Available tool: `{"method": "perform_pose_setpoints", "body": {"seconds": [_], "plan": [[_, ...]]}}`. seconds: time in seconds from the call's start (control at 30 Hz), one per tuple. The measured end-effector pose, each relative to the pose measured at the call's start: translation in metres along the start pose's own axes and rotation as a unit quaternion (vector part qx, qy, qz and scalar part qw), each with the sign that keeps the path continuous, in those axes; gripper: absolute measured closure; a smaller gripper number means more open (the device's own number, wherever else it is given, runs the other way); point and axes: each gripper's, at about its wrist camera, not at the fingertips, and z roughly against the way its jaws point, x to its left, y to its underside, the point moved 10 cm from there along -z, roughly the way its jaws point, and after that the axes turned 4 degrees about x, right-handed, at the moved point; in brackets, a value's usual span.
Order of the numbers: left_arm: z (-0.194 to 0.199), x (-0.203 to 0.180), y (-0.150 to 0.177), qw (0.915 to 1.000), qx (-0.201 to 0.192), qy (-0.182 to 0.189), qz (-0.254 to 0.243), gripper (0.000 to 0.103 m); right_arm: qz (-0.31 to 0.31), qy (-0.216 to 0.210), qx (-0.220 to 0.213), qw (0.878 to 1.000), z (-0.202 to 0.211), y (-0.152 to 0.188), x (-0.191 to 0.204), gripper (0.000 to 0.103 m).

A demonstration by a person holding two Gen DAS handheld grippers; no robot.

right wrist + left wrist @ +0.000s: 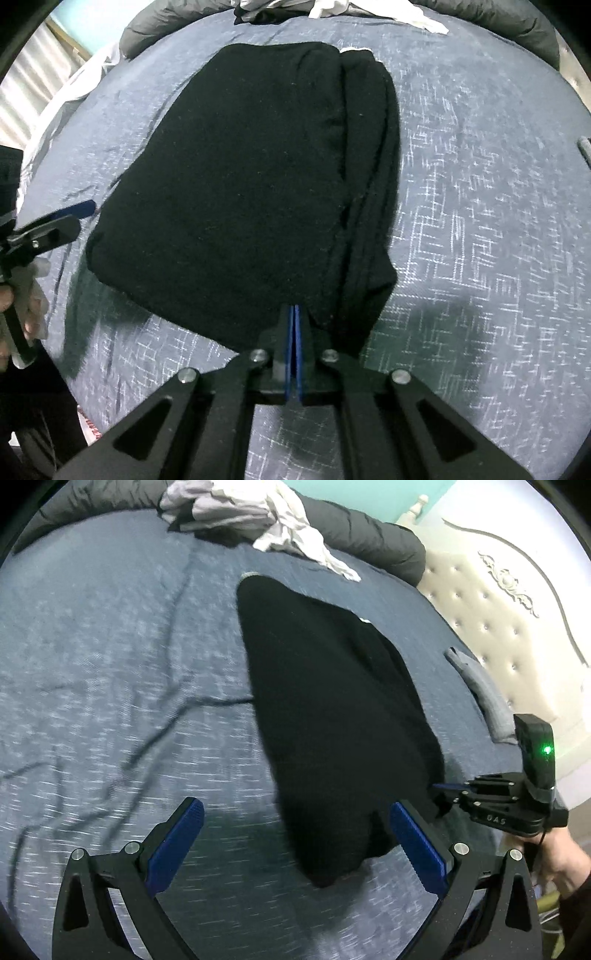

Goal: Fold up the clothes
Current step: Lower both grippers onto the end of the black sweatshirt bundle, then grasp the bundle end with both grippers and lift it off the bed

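At the bottom of the right wrist view, the right gripper has its blue fingers pressed together at the near hem of a black garment; whether cloth is pinched between them cannot be told. In the left wrist view, the left gripper hangs with its fingers wide apart and empty, the garment's near corner lying between them on the bed. The garment lies folded in the middle of the frame on the bed's wrinkled blue-grey cover. At right, a small grey cloth lies near the cream tufted headboard. Farther back, in the upper part of the frame, a heap of white and grey clothes rests against a dark rolled duvet, with a turquoise wall behind.
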Motion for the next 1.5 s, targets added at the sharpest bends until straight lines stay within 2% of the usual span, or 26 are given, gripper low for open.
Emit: {"method": "perform_pose_setpoints", "body": {"seconds": [0.17,0.27,0.57,0.6,0.7,0.8,0.83,0.9,0.97,1.03,1.23,1.27,1.33,1.4,1.5], "plan": [[-0.012,-0.009,-0.001,1.0000,0.003,0.001,0.002,0.000,-0.004,-0.007,0.001,1.000,0.002,0.001,0.001,0.103],[-0.019,-0.010,-0.001,0.9999,0.008,0.006,0.010,0.000,-0.017,-0.026,-0.006,1.000,0.005,-0.002,0.000,0.103],[-0.035,-0.012,0.000,0.9994,0.016,0.018,0.023,0.001,-0.066,-0.069,-0.080,0.992,0.047,-0.013,-0.017,0.099],[-0.037,-0.011,0.002,0.9993,0.017,0.020,0.026,0.001,-0.074,-0.068,-0.083,0.991,0.050,-0.015,-0.024,0.093],[-0.041,-0.007,0.004,0.9983,0.019,0.036,0.041,0.001,-0.104,-0.083,-0.065,0.989,0.043,-0.015,-0.037,0.059],[-0.040,-0.008,0.005,0.9977,0.014,0.047,0.048,0.004,-0.120,-0.108,-0.040,0.986,0.030,-0.008,-0.038,0.057],[-0.040,-0.009,0.004,0.9975,0.014,0.050,0.049,0.006,-0.120,-0.111,-0.031,0.986,0.025,-0.006,-0.037,0.050],[-0.038,-0.013,0.003,0.9972,0.012,0.055,0.048,0.015,-0.120,-0.118,-0.019,0.986,0.016,-0.003,-0.035,0.041],[-0.035,-0.017,0.002,0.9971,0.008,0.061,0.044,0.023,-0.113,-0.120,-0.015,0.986,0.012,-0.002,-0.033,0.037],[-0.034,-0.019,0.003,0.9975,0.005,0.058,0.041,0.025,-0.105,-0.119,-0.012,0.987,0.009,-0.002,-0.032,0.034],[-0.032,-0.019,0.002,0.9975,-0.004,0.051,0.049,0.029,-0.114,-0.125,-0.026,0.985,0.012,-0.006,-0.029,0.032],[-0.030,-0.019,0.001,0.9977,-0.006,0.048,0.047,0.031,-0.112,-0.126,-0.030,0.985,0.013,-0.007,-0.026,0.035],[-0.027,-0.019,0.000,0.9979,-0.008,0.044,0.046,0.034,-0.098,-0.124,-0.032,0.987,0.015,-0.006,-0.019,0.052],[-0.025,-0.019,0.002,0.9980,-0.007,0.043,0.046,0.035,-0.096,-0.130,-0.034,0.986,0.016,-0.006,-0.015,0.063],[-0.029,-0.017,0.006,0.9972,0.007,0.052,0.052,0.035,-0.102,-0.139,-0.032,0.985,0.013,-0.008,-0.015,0.064]]}}
